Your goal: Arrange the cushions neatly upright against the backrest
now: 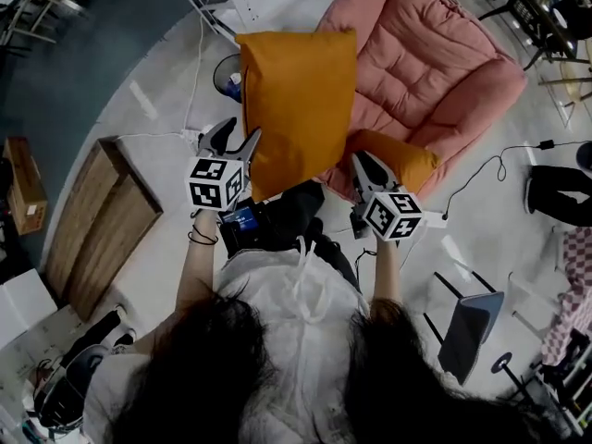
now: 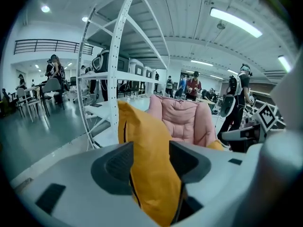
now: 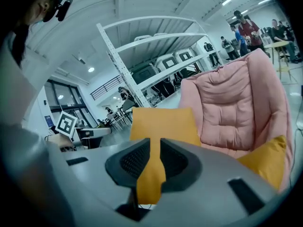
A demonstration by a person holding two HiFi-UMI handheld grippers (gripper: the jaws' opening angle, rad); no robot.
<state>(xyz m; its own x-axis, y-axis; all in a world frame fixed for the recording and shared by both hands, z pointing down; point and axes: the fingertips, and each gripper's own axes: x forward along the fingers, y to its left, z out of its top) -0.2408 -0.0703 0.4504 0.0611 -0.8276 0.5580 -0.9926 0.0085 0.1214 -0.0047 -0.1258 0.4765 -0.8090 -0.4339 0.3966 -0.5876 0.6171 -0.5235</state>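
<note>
A big orange cushion [image 1: 301, 100] hangs upright in front of the pink padded chair [image 1: 435, 63]. My left gripper [image 1: 239, 135] is at its lower left edge. In the left gripper view the cushion [image 2: 151, 174] bulges between widely parted jaws of that gripper [image 2: 150, 162], which is open. My right gripper [image 1: 361, 162] is at the lower right corner. There a thin fold of the cushion [image 3: 163, 124] is pinched between the nearly closed pads of the gripper [image 3: 151, 162], so it is shut on it. A second orange cushion [image 1: 398, 160] lies on the chair's seat.
A white metal shelf frame [image 2: 113, 79] stands left of the chair. Wooden boards [image 1: 102, 229] and a cardboard box [image 1: 23, 183] lie on the floor at left. A black cable [image 1: 499, 169] and a folding chair [image 1: 467, 326] are at right. People stand in the background.
</note>
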